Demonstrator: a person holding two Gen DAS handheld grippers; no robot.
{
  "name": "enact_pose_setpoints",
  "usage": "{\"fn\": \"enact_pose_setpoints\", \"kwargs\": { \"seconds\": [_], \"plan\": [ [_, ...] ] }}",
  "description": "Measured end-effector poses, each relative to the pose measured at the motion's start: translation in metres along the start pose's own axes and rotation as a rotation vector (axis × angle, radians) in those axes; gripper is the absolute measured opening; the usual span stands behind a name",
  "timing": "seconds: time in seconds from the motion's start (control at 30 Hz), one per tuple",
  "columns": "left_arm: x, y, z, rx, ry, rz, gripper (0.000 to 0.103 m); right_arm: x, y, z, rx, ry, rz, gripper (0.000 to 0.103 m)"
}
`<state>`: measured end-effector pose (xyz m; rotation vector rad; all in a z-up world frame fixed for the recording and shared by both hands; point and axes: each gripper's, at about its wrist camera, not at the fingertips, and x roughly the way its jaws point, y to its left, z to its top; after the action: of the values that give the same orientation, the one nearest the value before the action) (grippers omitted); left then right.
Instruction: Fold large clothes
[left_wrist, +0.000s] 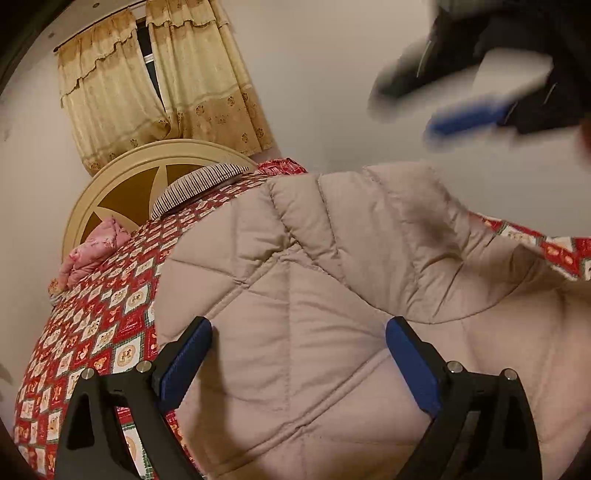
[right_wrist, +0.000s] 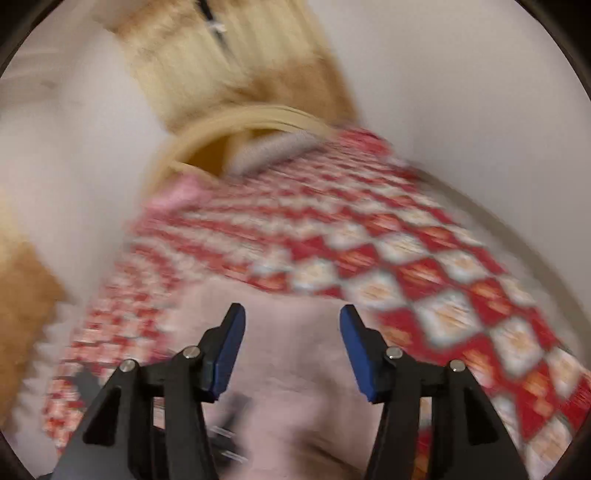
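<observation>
A beige quilted puffer jacket (left_wrist: 332, 277) lies spread on the bed. It fills the lower middle of the left wrist view. My left gripper (left_wrist: 297, 326) hovers just over its padded panels with the jaws wide open and nothing between the blue pads. My right gripper (right_wrist: 291, 308) also stands open, over the jacket's (right_wrist: 295, 387) far edge, and holds nothing. The right wrist view is heavily blurred. In the left wrist view the right gripper shows as a blurred black shape at the upper right, raised above the jacket, with one blue pad (left_wrist: 465, 114) visible.
The bed has a red and white patterned bedspread (left_wrist: 103, 325). A round cream headboard (left_wrist: 122, 173) stands at its far end, with a striped pillow (left_wrist: 199, 184) and a pink bundle (left_wrist: 92, 251) near it. Yellow curtains (left_wrist: 147, 81) hang behind. A plain wall lies to the right.
</observation>
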<state>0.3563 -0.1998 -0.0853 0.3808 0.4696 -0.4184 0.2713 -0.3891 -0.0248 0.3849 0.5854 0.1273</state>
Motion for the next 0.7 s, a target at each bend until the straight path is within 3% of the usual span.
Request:
{"fn": "enact_pose_setpoints", "kwargs": {
  "seconds": [0.03,0.1,0.17,0.3,0.4,0.57,0.7],
  "plan": [
    [-0.007,0.006,0.003,-0.033,-0.014,0.006,0.096,0.022,-0.001,-0.002,0.001,0.048,0.017,0.053],
    [-0.016,0.023,0.014,-0.121,-0.048,0.019,0.096,0.055,-0.015,-0.010,0.010,0.088,-0.056,0.041],
    [-0.017,0.043,0.029,-0.211,-0.055,0.025,0.096,0.081,-0.034,-0.025,0.010,0.139,-0.115,0.038],
    [0.033,0.050,0.053,-0.221,0.087,0.062,0.096,0.083,-0.056,-0.044,0.012,0.127,-0.162,0.038],
    [0.079,0.031,0.038,-0.146,0.208,0.121,0.096,0.081,-0.062,-0.041,0.016,0.136,-0.181,0.043],
    [0.096,0.038,0.011,-0.236,0.208,0.099,0.102,0.097,-0.075,-0.047,0.037,0.159,-0.195,0.058],
    [0.102,0.039,0.005,-0.247,0.214,0.093,0.102,0.108,-0.083,-0.055,0.064,0.177,-0.168,0.060]
  ]
}}
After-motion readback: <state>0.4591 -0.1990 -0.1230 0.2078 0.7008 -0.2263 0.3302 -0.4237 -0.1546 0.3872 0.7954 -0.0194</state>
